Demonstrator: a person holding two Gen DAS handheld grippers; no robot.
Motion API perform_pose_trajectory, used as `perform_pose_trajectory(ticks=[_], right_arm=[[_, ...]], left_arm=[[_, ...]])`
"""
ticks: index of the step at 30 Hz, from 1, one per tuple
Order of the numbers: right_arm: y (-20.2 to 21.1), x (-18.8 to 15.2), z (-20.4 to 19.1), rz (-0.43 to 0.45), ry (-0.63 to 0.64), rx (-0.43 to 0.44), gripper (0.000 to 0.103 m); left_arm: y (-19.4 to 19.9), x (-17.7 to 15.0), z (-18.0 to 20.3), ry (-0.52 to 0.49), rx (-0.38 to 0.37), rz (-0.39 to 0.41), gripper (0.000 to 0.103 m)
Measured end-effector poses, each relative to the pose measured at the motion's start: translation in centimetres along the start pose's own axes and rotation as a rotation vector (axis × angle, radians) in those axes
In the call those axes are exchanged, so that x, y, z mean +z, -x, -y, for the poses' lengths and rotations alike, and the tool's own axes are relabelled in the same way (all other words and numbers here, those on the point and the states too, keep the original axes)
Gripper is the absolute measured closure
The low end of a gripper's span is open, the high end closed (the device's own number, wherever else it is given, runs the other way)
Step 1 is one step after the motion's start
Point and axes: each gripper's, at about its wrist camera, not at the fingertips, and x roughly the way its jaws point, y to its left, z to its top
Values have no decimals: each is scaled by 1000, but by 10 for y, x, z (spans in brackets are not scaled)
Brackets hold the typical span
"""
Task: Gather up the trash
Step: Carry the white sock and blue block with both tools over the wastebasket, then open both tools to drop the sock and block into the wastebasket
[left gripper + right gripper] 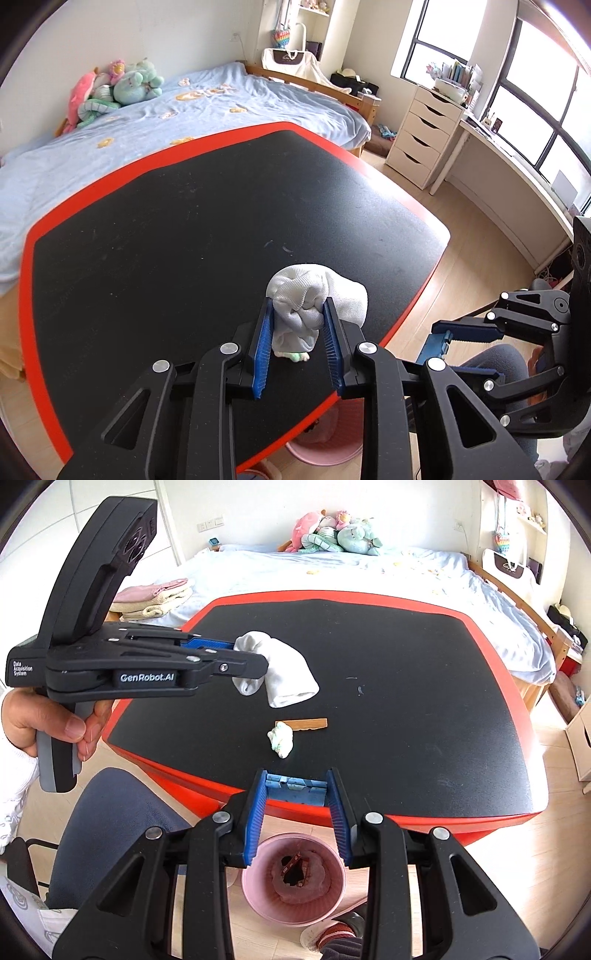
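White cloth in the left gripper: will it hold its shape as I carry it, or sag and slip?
Likely floppy: the white cloth droops below the left gripper in soft folds. Probably light, since it hangs from a small pinch. It might slip, as only a bunched end sits between the ribbed blue pads.

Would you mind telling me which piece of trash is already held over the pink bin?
The blue packet in the right gripper; the white cloth, crumpled tissue and wooden stick aren't.
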Motion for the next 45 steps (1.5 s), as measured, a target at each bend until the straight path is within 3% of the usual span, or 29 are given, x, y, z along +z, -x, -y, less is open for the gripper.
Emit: perform_pose_trajectory(ticks=[15, 28, 45], right_arm=[[57, -29, -6, 36, -6, -12, 70], [58, -61, -12, -1, -34, 9, 70], [52, -66, -15, -15, -36, 19, 70]], left_arm=[[49, -55, 46, -61, -3, 7, 77], [45, -92, 65, -99, -27, -57, 77], [44, -100, 74, -113, -32, -75, 77]])
